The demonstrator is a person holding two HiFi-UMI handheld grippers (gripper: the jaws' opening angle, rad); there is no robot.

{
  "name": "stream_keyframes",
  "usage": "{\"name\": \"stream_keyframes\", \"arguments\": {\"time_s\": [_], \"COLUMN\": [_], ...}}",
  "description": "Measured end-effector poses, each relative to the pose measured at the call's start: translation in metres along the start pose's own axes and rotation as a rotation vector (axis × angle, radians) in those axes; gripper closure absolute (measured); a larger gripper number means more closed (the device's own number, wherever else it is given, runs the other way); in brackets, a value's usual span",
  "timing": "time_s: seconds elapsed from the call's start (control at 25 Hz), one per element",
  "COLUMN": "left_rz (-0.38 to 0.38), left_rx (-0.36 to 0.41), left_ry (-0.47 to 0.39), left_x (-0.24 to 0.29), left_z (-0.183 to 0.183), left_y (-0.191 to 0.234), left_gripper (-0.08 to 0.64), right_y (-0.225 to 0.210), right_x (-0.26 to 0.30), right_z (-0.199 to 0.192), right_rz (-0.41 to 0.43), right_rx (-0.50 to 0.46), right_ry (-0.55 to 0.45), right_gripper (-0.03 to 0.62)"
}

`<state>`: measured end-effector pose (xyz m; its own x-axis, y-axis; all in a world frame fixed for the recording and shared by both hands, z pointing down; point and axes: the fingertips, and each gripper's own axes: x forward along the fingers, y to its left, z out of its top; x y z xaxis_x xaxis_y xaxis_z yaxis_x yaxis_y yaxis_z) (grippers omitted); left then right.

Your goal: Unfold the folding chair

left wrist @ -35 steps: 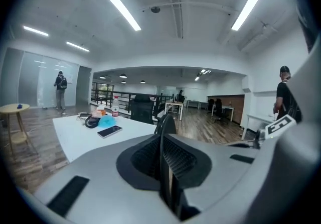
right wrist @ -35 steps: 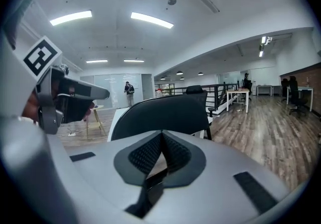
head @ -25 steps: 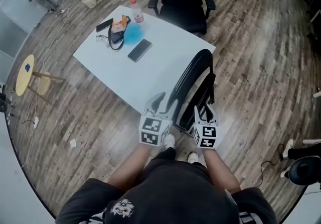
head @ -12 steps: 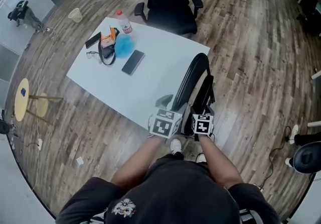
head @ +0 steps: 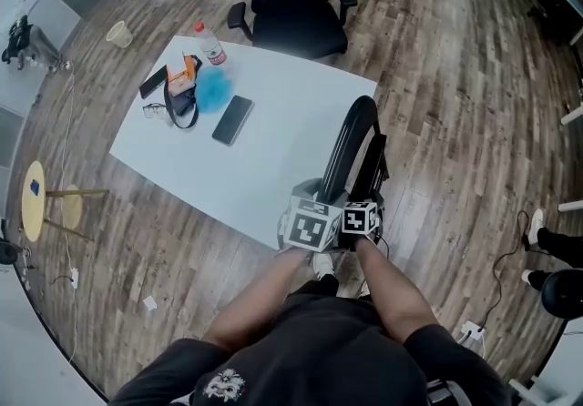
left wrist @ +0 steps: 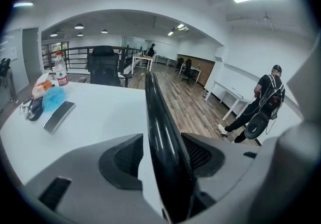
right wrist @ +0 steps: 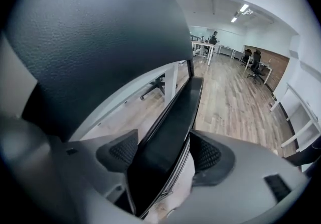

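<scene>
Beside the white table (head: 273, 136), the folding chair's (head: 347, 147) base seems hidden.

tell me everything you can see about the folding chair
The folding chair is black and folded flat, standing upright on the wooden floor beside a corner of the white table. It shows a rounded glossy top edge, a grained leather-like pad and a thin flat panel with a metal rim. The left gripper straddles the glossy edge and the right gripper straddles the flat panel. Both have just been opening their jaws, and neither visibly clamps it.
</scene>
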<state>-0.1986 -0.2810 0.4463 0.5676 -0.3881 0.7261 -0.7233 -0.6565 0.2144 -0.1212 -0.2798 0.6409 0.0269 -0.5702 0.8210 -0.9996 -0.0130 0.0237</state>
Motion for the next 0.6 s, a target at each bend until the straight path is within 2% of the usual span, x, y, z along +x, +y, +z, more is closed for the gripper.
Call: {"name": "stream_keyframes", "arguments": {"time_s": [0.16,0.32,0.44,0.6], "left_rz": [-0.062,-0.057,-0.045,-0.057], "left_rx": [-0.034,-0.016,0.027,0.059], "left_ry": [0.052,0.05,0.047,0.064], "left_x": [0.011,0.011,0.009,0.007], "left_z": [-0.012,-0.011,-0.009,-0.009], "left_y": [-0.008,-0.011,-0.011,-0.013], "left_gripper": [0.361,0.446,0.446,0.443], "right_y": [-0.001,0.0,-0.004,-0.01], "right_x": [0.011,0.012,0.007,0.001], "right_z": [-0.009,-0.009,-0.005,-0.01], "right_rz": [-0.017,-0.011,-0.024,0.002], "right_rx": [0.029,0.044,0.068,0.069], "right_ry": [0.025,0.037,0.023,0.023], "right_gripper": [0.287,0.287,0.288,0.288]}}
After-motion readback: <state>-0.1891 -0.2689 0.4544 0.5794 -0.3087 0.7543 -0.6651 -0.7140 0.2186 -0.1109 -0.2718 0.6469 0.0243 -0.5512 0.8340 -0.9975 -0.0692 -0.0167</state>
